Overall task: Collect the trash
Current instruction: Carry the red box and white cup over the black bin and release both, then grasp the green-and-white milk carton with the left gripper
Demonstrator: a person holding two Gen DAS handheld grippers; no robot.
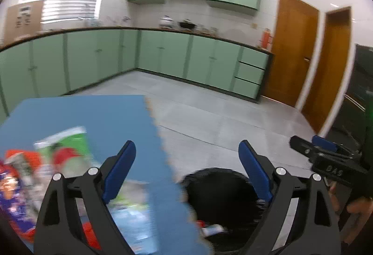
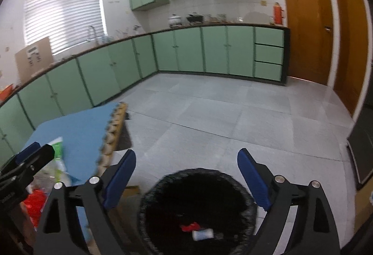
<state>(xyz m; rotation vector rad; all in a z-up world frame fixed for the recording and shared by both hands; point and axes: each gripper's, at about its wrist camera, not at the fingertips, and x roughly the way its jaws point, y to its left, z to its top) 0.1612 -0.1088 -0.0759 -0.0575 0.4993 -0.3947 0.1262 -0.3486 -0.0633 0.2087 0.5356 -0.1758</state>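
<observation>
Both tools, left tool and right tool, wide apart, empty; wrappers on surface light, crinkly, slippery: pinch edge.

Green cabinets, wooden door, slatted blind, grey floor tiles.

Pale green cabinets are lining the far walls beside orange-brown doors, grey floor tiles are spreading out below, a plain blue tabletop is showing green, red and orange wrappers, and the black bin is holding red and white scraps.
</observation>
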